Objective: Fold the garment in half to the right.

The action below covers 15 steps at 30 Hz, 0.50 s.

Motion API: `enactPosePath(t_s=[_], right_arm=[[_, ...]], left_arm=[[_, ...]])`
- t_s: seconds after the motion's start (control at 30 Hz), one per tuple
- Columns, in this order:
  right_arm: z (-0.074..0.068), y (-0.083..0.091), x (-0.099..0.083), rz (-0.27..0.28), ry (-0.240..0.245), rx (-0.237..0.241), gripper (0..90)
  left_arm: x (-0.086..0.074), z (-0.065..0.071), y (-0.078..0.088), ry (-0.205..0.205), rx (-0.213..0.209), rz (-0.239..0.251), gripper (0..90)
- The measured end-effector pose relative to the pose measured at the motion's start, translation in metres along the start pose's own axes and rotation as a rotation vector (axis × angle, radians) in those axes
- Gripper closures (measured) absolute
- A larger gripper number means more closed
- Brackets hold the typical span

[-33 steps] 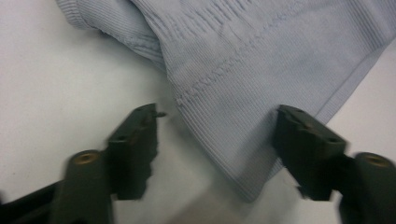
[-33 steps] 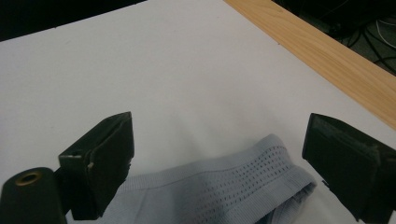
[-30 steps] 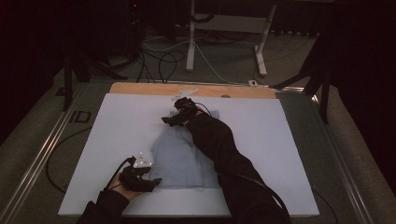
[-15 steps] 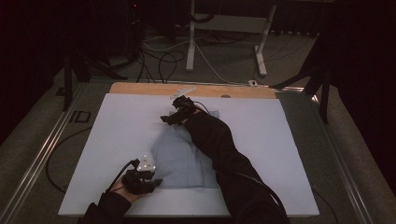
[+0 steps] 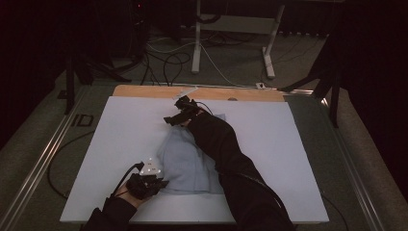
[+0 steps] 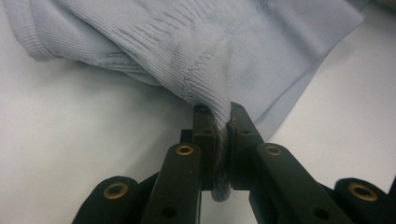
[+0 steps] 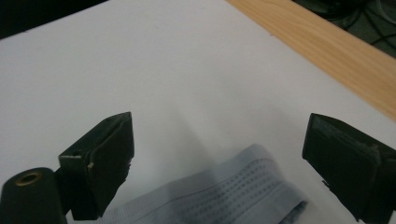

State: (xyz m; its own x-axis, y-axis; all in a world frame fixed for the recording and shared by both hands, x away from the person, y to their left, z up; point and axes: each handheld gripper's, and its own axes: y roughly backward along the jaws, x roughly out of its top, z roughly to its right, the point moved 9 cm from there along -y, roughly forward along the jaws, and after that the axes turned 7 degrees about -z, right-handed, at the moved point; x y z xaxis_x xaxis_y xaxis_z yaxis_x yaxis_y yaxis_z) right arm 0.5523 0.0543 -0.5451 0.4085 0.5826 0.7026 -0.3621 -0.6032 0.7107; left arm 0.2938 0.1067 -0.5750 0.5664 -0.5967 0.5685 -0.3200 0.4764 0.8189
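Note:
A pale blue ribbed garment point(image 5: 187, 161) lies crumpled in the middle of the white table cover point(image 5: 120, 134). At its near left corner my left gripper point(image 5: 162, 183) has just been closing and is now shut on a hemmed fold of the cloth point(image 6: 205, 88), which is pinched between the jaws. At the garment's far edge my right gripper point(image 5: 169, 119) stands open. In the right gripper view a ribbed band of the garment point(image 7: 243, 191) lies low between the two wide-apart jaws, touching neither.
A wooden table edge point(image 5: 144, 90) runs along the far side of the white cover. Beyond it on the floor are cables point(image 5: 163, 57) and a white stand's legs point(image 5: 197, 43). A metal rail point(image 5: 43, 159) runs along the left.
The left gripper's jaws have closed on the garment's near left corner. The right gripper has shifted slightly at the far edge and stays open.

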Motion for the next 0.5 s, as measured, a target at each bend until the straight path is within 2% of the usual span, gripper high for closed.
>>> enactPosePath(t_s=[0.03,0.07,0.13,0.2,0.27,0.33,0.5], right_arm=[[0.000,0.000,0.000,0.000,0.000,0.000,9.4],[0.003,-0.003,0.000,-0.016,-0.026,-0.004,14.5],[0.003,-0.007,-0.002,-0.044,-0.037,-0.018,18.5],[0.006,-0.010,-0.005,-0.078,-0.051,-0.054,27.1],[0.006,-0.014,-0.008,-0.111,-0.074,-0.052,29.4],[0.008,-0.017,-0.011,-0.148,-0.076,-0.074,33.5],[0.012,-0.023,-0.014,-0.182,-0.079,-0.108,36.6]], left_arm=[[0.000,0.000,0.000,0.000,0.000,0.000,85.9],[0.001,0.001,0.001,-0.001,-0.002,0.002,86.0],[0.002,0.002,0.001,-0.002,-0.004,0.007,86.1],[0.002,0.002,0.001,0.002,-0.003,0.008,86.1],[0.003,0.002,0.001,-0.005,-0.004,0.006,86.1],[0.003,0.002,0.001,-0.003,-0.005,0.008,86.1],[0.003,0.002,0.001,-0.008,-0.008,0.005,86.2]])
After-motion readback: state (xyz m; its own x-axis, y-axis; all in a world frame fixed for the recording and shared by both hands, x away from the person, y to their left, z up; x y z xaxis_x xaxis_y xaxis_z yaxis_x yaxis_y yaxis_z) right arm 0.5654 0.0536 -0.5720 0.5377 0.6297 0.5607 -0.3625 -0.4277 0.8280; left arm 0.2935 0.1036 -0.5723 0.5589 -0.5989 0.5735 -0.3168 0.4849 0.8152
